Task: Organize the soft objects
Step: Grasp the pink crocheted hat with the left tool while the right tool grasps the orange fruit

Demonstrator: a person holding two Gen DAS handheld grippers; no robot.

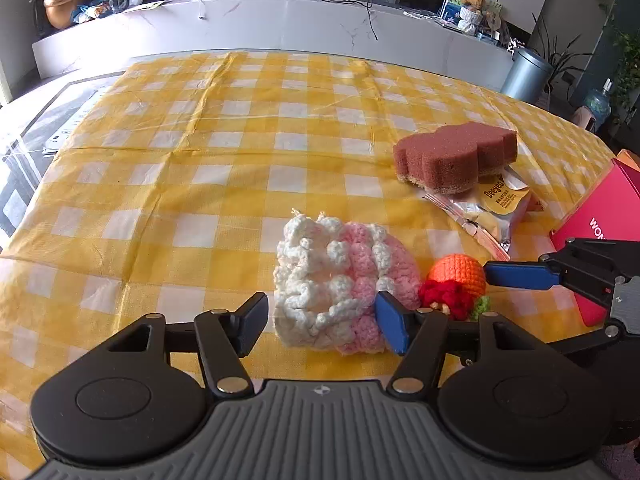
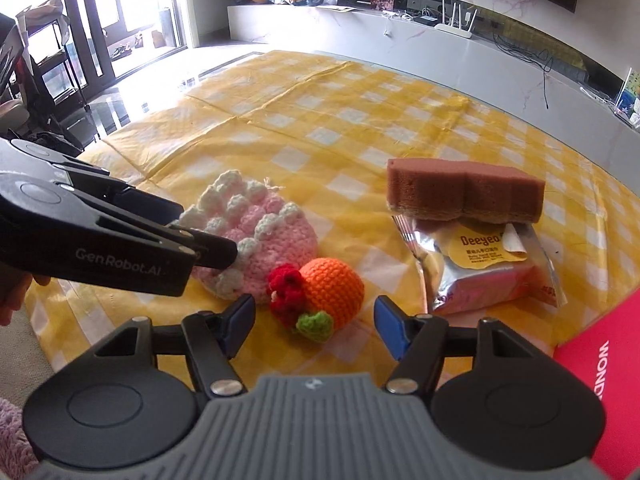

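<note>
A pink and white crochet pouch [image 1: 336,280] lies on the yellow checked cloth [image 1: 200,152]. My left gripper [image 1: 322,322] is open, its fingers on either side of the pouch's near end. An orange crochet ball with red and green trim [image 2: 320,296] lies beside the pouch [image 2: 264,236]. My right gripper [image 2: 316,326] is open, just short of the ball. A brown sponge [image 2: 464,192] rests on a foil snack packet [image 2: 492,268]. The left gripper [image 2: 212,246] shows in the right wrist view, at the pouch. The right gripper's blue finger [image 1: 520,274] shows by the ball [image 1: 460,274].
A red box [image 2: 600,392] stands at the right edge of the table; it also shows in the left wrist view [image 1: 592,224]. A white marble counter [image 1: 280,28] with clutter runs behind the table. The sponge [image 1: 456,156] and packet [image 1: 492,208] lie far right.
</note>
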